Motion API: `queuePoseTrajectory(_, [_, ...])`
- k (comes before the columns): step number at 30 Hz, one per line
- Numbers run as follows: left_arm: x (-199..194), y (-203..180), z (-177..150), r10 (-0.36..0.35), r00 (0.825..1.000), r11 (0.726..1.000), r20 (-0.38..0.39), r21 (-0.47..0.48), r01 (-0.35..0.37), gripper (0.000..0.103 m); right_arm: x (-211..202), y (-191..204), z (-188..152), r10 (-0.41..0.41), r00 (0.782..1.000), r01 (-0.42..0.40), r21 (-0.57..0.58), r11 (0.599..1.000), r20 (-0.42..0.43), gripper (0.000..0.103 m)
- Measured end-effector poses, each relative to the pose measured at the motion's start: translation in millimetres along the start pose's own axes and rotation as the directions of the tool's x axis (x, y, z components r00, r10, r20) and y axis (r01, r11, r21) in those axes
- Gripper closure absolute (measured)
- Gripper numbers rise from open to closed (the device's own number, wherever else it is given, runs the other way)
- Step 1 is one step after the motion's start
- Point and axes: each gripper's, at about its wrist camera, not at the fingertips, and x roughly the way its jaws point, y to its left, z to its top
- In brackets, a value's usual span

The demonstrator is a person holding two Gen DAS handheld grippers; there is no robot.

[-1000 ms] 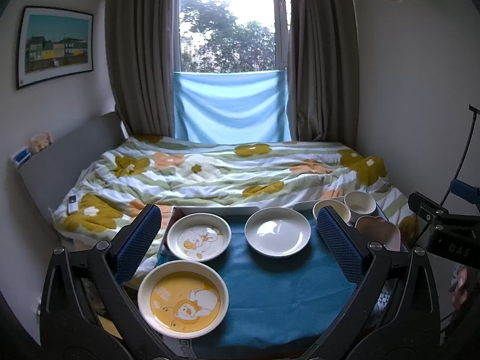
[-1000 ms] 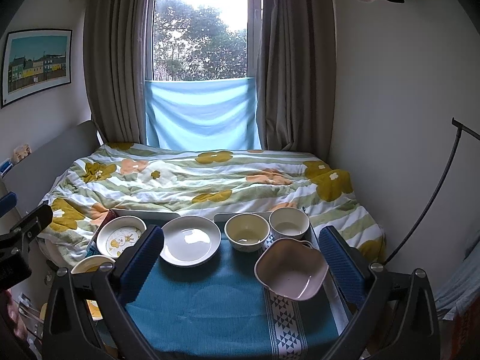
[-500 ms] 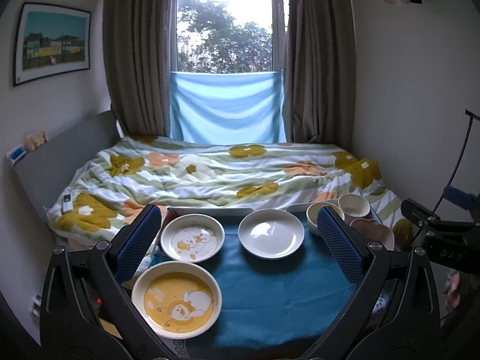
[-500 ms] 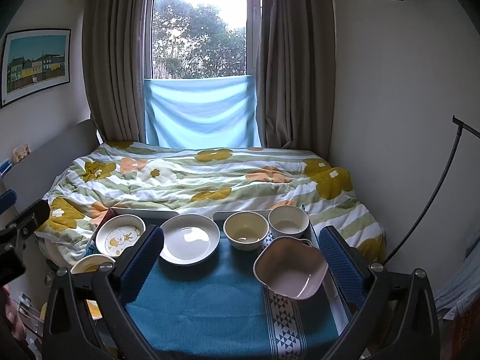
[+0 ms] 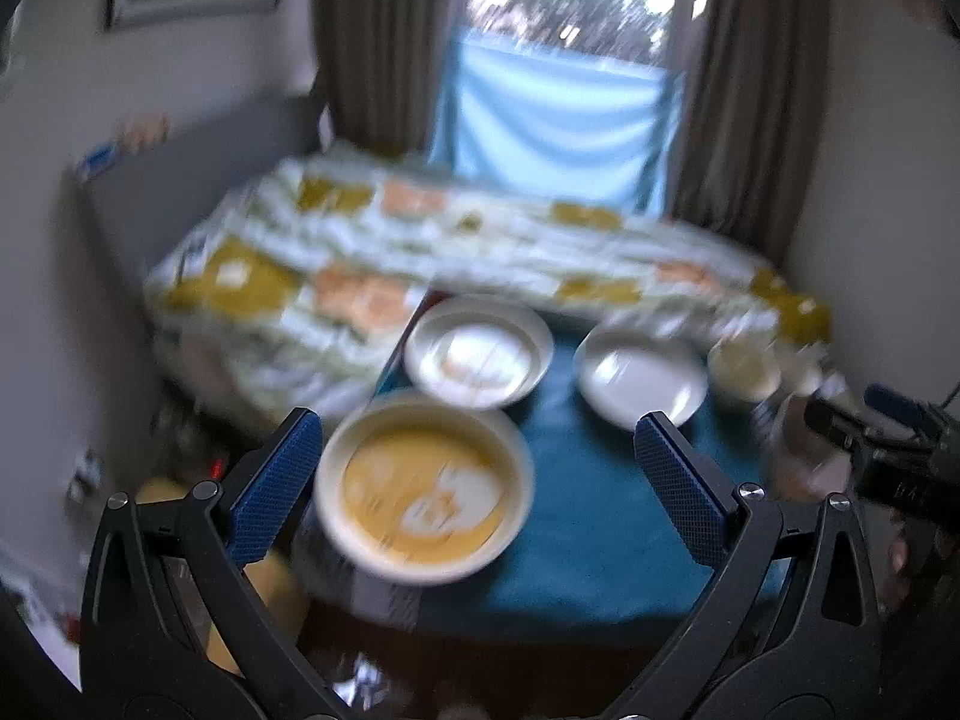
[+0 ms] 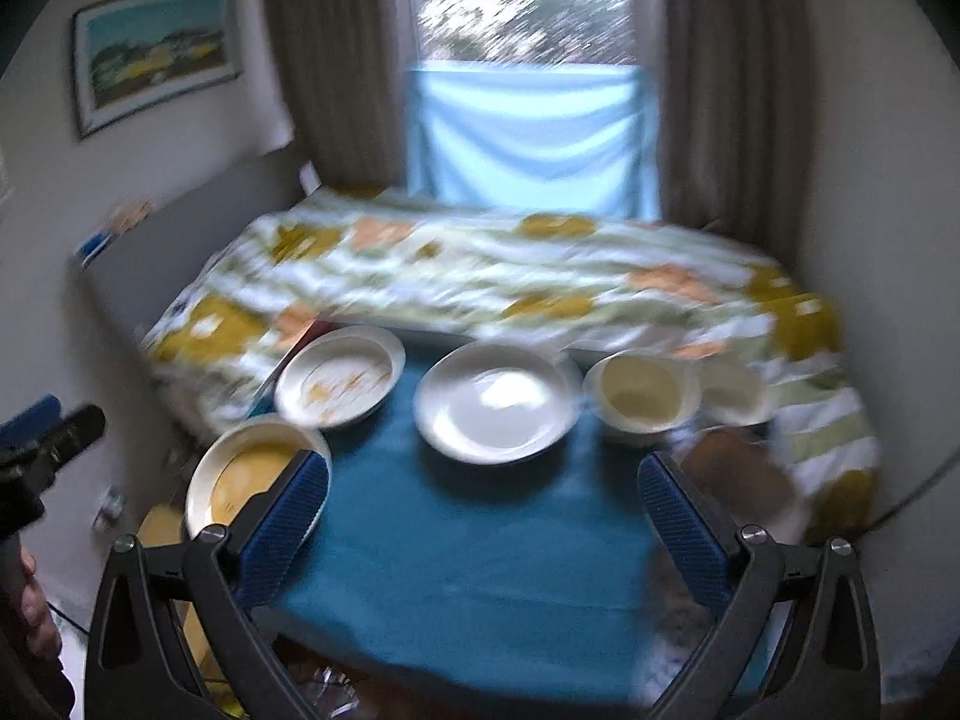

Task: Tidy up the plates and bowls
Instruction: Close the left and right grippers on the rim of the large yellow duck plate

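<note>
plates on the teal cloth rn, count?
3. Yellow cartoon-print plate at the near-left corner, white plate with a small orange print behind it, plain white plate mid-back. Frames are blurred; the bowls at the far right aren't counted.

left claw (image 5: 478, 480) spread wide, right claw (image 6: 483, 521) likewise, both seemingly empty

A bed with a flowered quilt (image 6: 480, 282) fills the room behind a teal cloth (image 6: 480, 540). Brown curtains (image 6: 336, 60) flank a window (image 6: 522, 0), with a light blue sheet (image 6: 528, 138) hung across its lower part. A framed picture (image 6: 156, 51) hangs on the left wall.
</note>
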Motion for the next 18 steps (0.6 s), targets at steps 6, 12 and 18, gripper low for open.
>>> queuePoseTrajectory(6, [69,74,-44,-0.013,0.981,0.991,-0.192,-0.134,-0.013,0.000,94,52,-21,0.232,0.958,-0.243,-0.049,0.969,-0.168,0.000])
queuePoseTrajectory(12, [136,119,-77,-0.110,0.938,0.971,-0.329,-0.239,0.030,0.011,172,87,-38,0.276,0.906,-0.306,-0.046,0.951,-0.321,0.004])
queuePoseTrajectory(18, [173,131,-89,-0.185,0.898,0.953,-0.400,-0.294,0.066,0.027,216,97,-46,0.314,0.873,-0.346,-0.021,0.938,-0.374,0.013])
